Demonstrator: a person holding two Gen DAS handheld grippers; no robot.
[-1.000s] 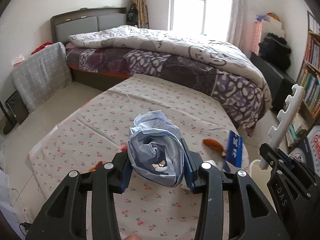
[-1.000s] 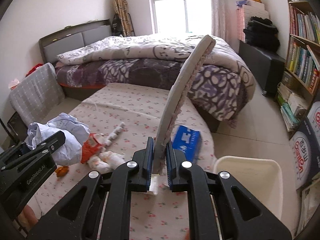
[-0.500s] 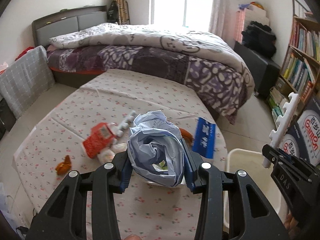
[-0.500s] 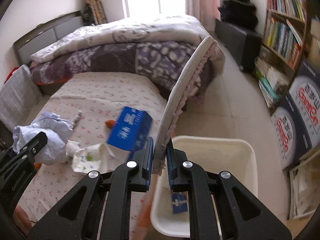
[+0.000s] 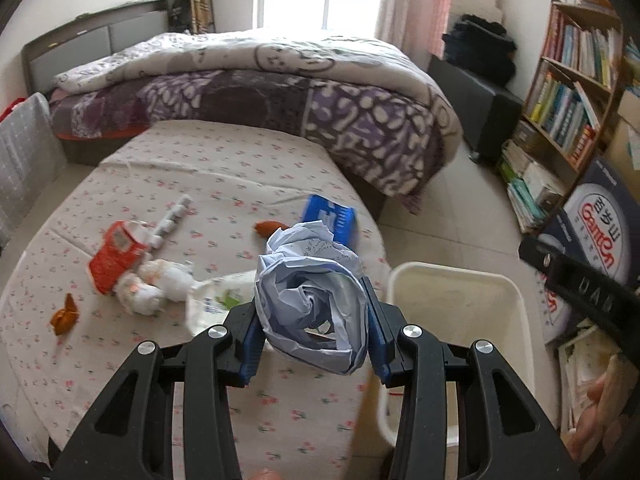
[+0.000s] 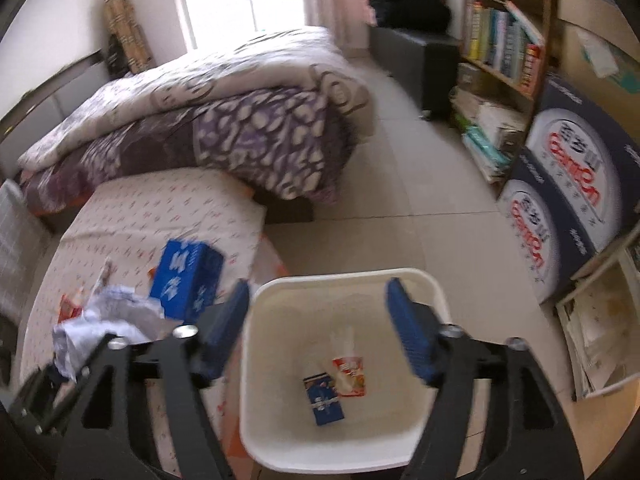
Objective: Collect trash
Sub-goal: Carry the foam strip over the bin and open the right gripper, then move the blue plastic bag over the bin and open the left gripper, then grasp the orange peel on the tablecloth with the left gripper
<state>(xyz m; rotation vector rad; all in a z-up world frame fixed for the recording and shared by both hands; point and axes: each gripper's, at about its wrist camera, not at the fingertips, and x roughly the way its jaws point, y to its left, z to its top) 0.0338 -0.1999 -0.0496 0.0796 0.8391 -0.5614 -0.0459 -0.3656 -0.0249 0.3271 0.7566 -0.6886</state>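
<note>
My left gripper (image 5: 312,310) is shut on a crumpled ball of light-blue paper (image 5: 308,280) above the flowered table's right edge, beside a white bin (image 5: 516,308). In the right wrist view my right gripper (image 6: 316,292) hangs over the bin (image 6: 340,276). Its jaws are opening wide and nothing is between them. A small blue carton (image 6: 324,400) and a red-and-white wrapper (image 6: 350,370) lie on the bin's floor. On the table lie a blue box (image 5: 330,218), a red packet (image 5: 116,250), a white tissue wad (image 5: 152,282), a white pouch (image 5: 218,300) and an orange wrapper (image 5: 64,314).
A bed with a purple patterned quilt (image 5: 280,92) stands behind the table. A bookshelf (image 6: 504,40) and large dark-blue cartons (image 6: 568,184) line the right side, with papers on the tiled floor (image 6: 592,340) beside the bin.
The right gripper has opened, and the long white strip it held is gone from its jaws. Both views have swung right, over the bin. The left gripper still holds the paper ball.
</note>
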